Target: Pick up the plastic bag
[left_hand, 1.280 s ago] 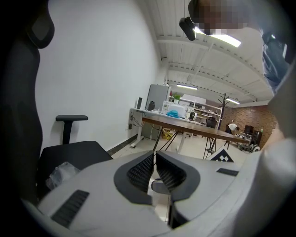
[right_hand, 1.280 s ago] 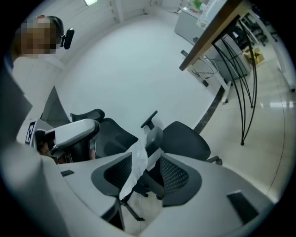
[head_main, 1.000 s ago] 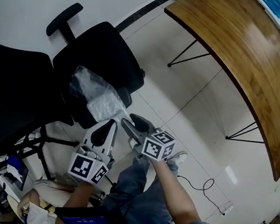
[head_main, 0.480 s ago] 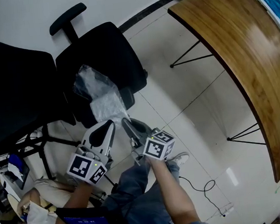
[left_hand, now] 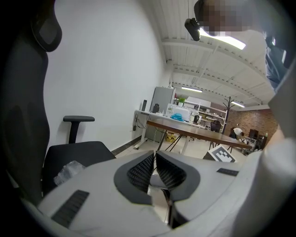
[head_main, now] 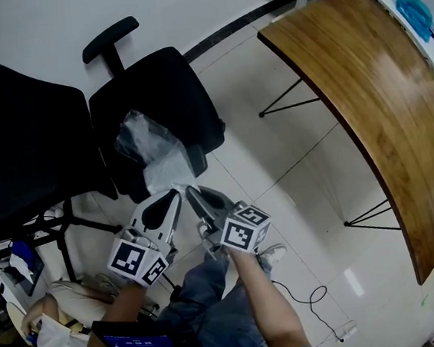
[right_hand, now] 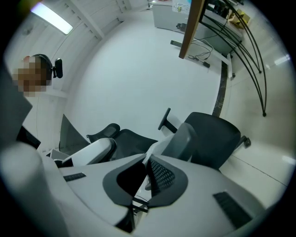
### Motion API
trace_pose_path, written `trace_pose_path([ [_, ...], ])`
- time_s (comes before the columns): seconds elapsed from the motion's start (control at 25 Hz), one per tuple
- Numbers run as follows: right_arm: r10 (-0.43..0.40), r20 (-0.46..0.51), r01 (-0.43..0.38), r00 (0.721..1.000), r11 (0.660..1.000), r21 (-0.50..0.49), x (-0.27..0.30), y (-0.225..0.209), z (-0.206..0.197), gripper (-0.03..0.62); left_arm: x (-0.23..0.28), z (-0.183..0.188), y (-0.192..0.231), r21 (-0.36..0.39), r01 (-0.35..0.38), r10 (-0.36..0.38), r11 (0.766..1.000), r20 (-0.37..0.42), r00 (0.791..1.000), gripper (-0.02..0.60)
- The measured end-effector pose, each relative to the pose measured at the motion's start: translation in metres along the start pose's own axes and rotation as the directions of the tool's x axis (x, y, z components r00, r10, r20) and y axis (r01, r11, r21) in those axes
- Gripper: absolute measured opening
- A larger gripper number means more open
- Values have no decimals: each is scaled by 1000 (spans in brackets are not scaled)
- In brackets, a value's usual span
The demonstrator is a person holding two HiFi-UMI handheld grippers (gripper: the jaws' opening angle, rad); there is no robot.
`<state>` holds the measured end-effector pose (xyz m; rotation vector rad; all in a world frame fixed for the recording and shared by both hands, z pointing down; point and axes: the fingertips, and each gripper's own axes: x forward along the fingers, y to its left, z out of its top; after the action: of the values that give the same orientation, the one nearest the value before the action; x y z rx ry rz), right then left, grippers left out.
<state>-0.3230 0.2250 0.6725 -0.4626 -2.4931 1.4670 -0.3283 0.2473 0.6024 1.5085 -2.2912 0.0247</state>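
A crumpled clear plastic bag (head_main: 152,146) lies on the seat of a black office chair (head_main: 162,78). In the left gripper view the bag (left_hand: 69,170) shows low on the seat, to the left of the jaws. My left gripper (head_main: 175,194) and right gripper (head_main: 190,190) hang side by side just in front of the bag's near edge, tips almost touching each other. The left gripper (left_hand: 154,155) is shut with nothing between its pads. The right gripper (right_hand: 148,160) is shut too, and no bag shows between its jaws. Whether either tip touches the bag is unclear.
A second black chair (head_main: 21,143) stands at the left. A curved wooden table (head_main: 361,77) on thin black legs fills the right. The person's legs and shoe (head_main: 272,254) are below the grippers, and a cable (head_main: 317,305) lies on the tiled floor.
Both grippers stay just in front of the bag's near edge. The view has shifted a little, and the bag has not moved on the seat.
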Motion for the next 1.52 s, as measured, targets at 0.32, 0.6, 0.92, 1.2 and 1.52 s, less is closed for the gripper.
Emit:
trace_pose_path([
  [0.32, 38, -10, -39, 999, 995, -89, 6, 49, 41, 7, -9, 40, -3, 7, -21, 21, 1000, 62, 998, 25],
  [0.6, 82, -27, -86, 996, 983, -163, 10, 98, 73, 6, -28, 83, -15, 12, -47, 45, 999, 130, 990, 25],
  [0.92, 119, -49, -128, 992, 953, -274, 3, 151, 121, 6, -43, 141, -31, 31, -70, 62, 997, 230, 971, 25],
  [1.2, 152, -73, -169, 986, 899, -404, -16, 194, 177, 6, -44, 187, -62, 47, -75, 56, 996, 320, 946, 25],
  [1.52, 175, -38, -170, 984, 850, -499, -65, 230, 233, 5, -36, 232, -118, 97, -45, 3, 994, 396, 918, 25],
])
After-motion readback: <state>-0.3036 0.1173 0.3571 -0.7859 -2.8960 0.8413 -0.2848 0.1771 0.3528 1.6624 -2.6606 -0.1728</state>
